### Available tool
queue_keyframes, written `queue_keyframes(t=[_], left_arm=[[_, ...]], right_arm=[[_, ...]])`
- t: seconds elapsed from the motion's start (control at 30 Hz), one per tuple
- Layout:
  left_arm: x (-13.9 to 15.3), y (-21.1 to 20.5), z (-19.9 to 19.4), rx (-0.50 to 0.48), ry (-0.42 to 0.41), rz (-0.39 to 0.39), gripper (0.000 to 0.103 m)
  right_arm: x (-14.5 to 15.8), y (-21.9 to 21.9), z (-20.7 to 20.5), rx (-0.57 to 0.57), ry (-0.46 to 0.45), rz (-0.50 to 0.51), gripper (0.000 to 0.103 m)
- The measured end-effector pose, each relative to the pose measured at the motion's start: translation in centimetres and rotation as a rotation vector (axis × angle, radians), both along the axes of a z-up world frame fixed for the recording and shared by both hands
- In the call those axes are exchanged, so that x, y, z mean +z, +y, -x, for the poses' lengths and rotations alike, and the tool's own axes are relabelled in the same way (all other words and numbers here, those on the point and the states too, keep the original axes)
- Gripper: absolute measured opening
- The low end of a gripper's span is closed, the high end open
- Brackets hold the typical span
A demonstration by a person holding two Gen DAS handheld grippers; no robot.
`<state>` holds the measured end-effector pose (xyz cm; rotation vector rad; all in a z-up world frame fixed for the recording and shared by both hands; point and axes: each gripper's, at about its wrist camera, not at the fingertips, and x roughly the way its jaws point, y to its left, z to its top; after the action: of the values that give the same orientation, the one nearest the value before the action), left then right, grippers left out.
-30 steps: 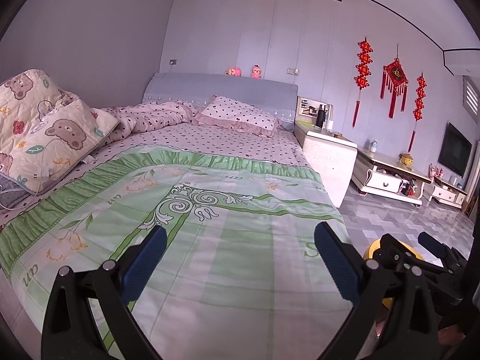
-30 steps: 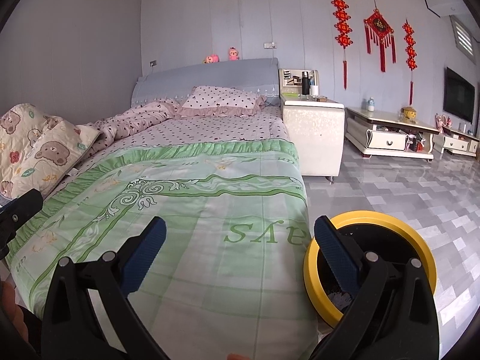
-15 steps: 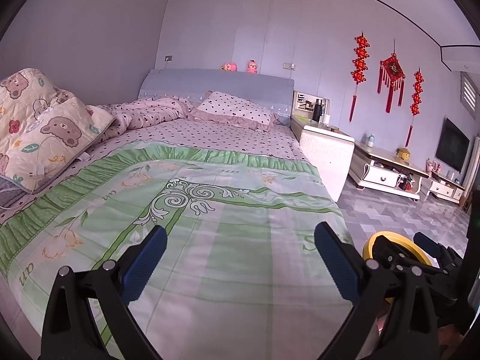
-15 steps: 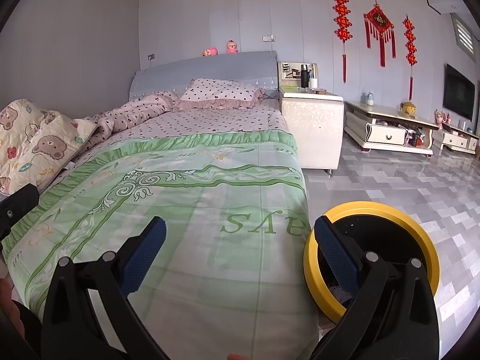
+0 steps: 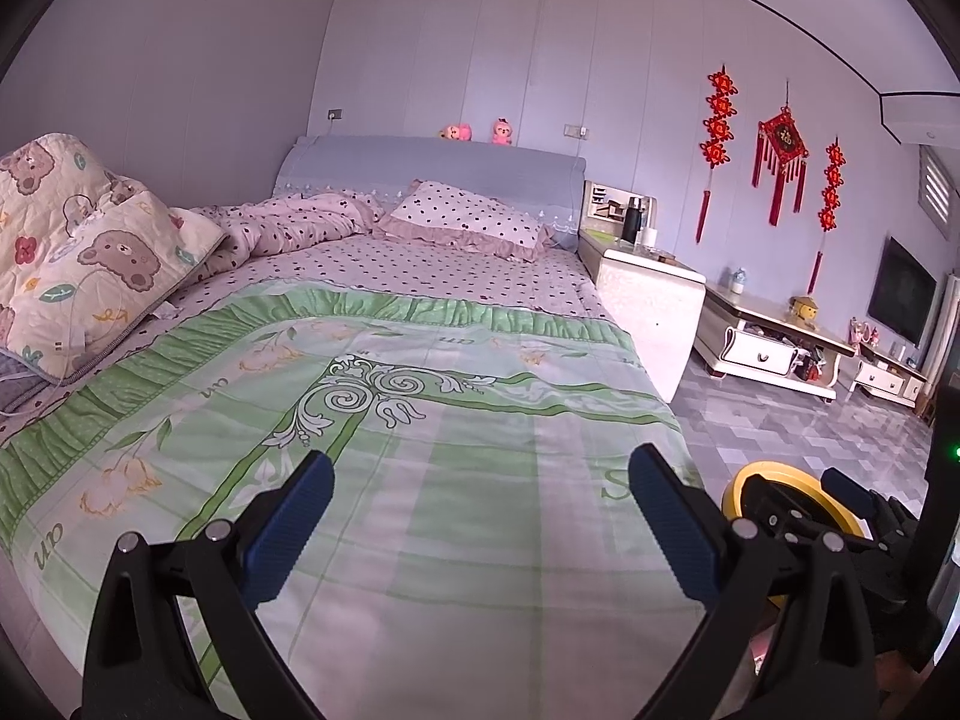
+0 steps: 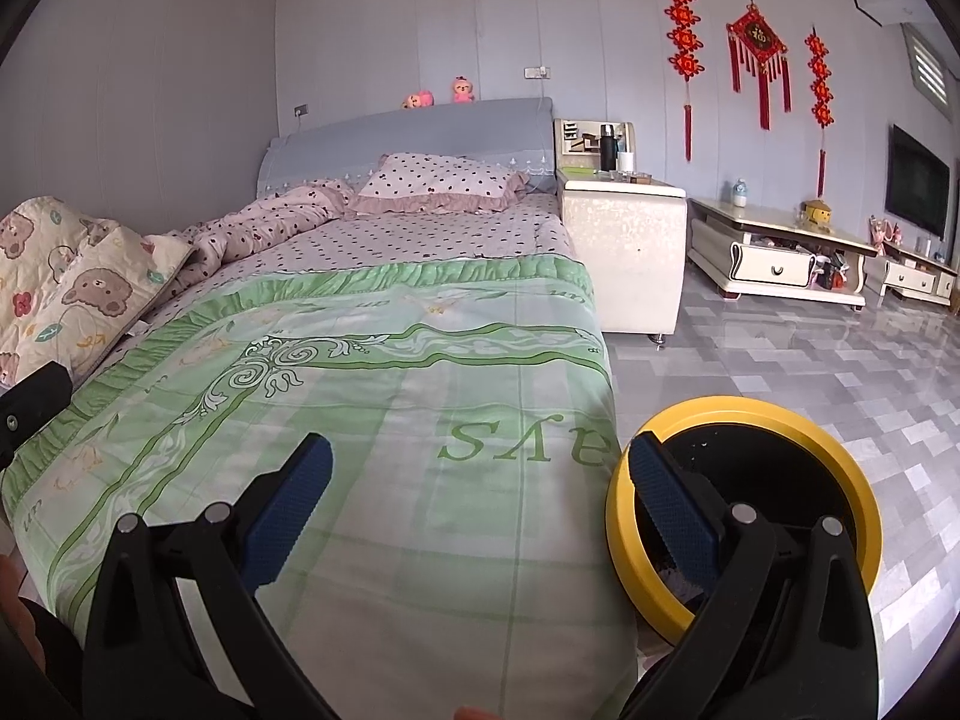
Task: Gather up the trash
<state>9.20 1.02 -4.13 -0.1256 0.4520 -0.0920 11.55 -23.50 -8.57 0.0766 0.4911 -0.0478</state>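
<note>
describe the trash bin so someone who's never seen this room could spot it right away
Start at the big bed with the green floral quilt and go to its near corner on the side away from the wall. On the grey tiled floor right beside that corner stands a round bin with a thick yellow rim and black inside. It is the only yellow ring on the floor; the other furniture is cream.

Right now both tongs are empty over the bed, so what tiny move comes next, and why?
Probably sweep the view slowly along the bed to hunt for trash. Both the left tongs and right tongs hang open and hold nothing, the green quilt shows no litter, and the yellow-rimmed bin stands ready on the floor beside the bed. Nothing to grab is in sight.
</note>
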Motion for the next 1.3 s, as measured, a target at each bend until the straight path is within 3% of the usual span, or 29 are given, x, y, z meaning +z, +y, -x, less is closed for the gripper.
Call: queue_keyframes(t=[1.3], left_arm=[[-0.58, -0.17, -0.16, -0.008, 0.012, 0.002, 0.095]], right_arm=[[-1.00, -0.20, -0.36, -0.004, 0.024, -0.009, 0.095]])
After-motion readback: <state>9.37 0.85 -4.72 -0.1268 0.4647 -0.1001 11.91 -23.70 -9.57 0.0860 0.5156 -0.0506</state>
